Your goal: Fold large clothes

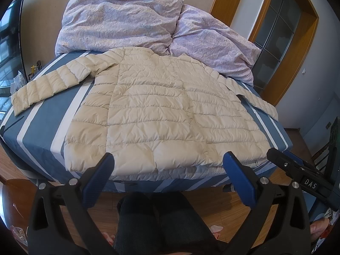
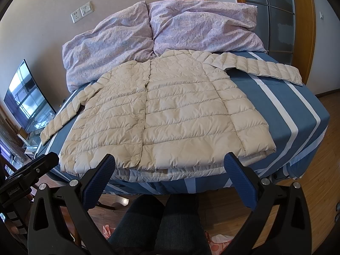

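Okay, you're at the start line: the cream puffer jacket (image 1: 161, 110) lies flat on the striped bed (image 1: 51, 114), front up, collar toward the lilac duvet (image 1: 119, 21), hem at the bed's near edge. Both sleeves stretch out sideways from the jacket body, one (image 1: 44, 85) toward the TV-side edge of the bed, the other (image 2: 257, 68) toward the door side. No fold made yet, as far as these views show, so it's all left: sleeves in, sides in, then hem up, I'd judge. Your left gripper (image 1: 167, 170) hangs just off the hem w/ jaws wide apart, holding nothing. Right gripper (image 2: 169, 170) is the same: jaws spread, empty, just short of the hem. Your legs are below the bed's near edge, btw.
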